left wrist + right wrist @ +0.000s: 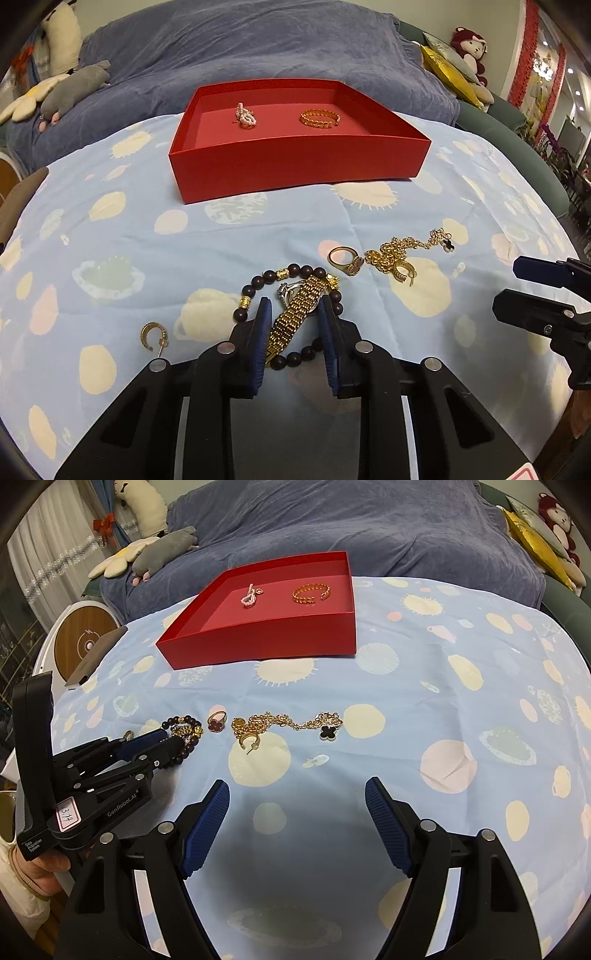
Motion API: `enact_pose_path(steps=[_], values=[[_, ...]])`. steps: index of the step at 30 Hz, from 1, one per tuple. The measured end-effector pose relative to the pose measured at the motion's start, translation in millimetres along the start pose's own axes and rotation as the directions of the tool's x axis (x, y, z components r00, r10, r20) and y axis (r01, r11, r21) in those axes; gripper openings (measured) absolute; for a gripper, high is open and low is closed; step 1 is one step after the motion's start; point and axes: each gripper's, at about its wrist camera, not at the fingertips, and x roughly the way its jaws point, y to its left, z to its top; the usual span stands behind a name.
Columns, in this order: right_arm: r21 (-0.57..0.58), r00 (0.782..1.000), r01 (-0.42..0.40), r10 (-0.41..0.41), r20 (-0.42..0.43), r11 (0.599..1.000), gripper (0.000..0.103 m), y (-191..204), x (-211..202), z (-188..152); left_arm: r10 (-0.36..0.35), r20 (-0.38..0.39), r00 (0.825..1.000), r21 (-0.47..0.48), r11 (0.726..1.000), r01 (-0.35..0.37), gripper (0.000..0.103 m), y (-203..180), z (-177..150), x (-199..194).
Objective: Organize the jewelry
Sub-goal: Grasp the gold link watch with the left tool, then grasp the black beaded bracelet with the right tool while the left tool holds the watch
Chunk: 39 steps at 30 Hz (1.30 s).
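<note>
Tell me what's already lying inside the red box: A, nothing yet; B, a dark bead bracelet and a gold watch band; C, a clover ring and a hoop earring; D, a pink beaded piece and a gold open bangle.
D: inside the red box lie only a pink beaded piece and a gold open bangle; the rest of the jewelry sits on the patterned cloth in front of it.

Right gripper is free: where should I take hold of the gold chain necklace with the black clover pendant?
Grip the bunched coil at the left end of the gold chain necklace, coming down from above with the right gripper. That heap stands thicker than the thin strand running to the black clover pendant. Mind the gold hoop earring lying against it.
</note>
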Motion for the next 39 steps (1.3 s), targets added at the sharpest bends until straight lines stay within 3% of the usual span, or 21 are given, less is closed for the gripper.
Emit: enact_pose_path(steps=[6, 9, 13, 14, 23, 39], values=[[-0.006, 1.000, -0.003, 0.003, -0.002, 1.000, 0.074, 3.9, 0.6, 0.7, 0.020, 0.009, 1.000, 0.004, 1.000, -0.020, 0.024, -8.0, -0.4, 1.8], [-0.004, 1.000, -0.002, 0.002, -0.003, 1.000, 0.074, 3.7, 1.3, 1.1, 0.008, 0.000, 1.000, 0.001, 1.000, -0.008, 0.017, -8.5, 0.7, 1.2], [-0.003, 1.000, 0.000, 0.000, -0.002, 1.000, 0.073, 2.9, 1.7, 1.5, -0.020, -0.008, 1.000, -0.026, 0.999, 0.019, 0.016, -6.3, 1.2, -3.1], [-0.003, 1.000, -0.002, 0.002, -0.002, 1.000, 0.073, 2.9, 1.6, 1.4, -0.023, -0.003, 1.000, -0.032, 0.999, 0.022, 0.009, -5.5, 1.5, -5.5], [-0.026, 1.000, -0.017, 0.017, -0.010, 1.000, 0.069, 12.1, 6.8, 2.7, -0.089, 0.052, 0.995, -0.092, 0.991, 0.093, 0.009, 2.3, 11.8, -37.4], [-0.062, 0.999, -0.041, 0.040, -0.015, 0.997, 0.065, 34.3, 13.0, 5.5, -0.095, 0.147, 0.985, -0.173, 0.978, 0.120, 0.009, 31.8, 29.7, -89.5]])
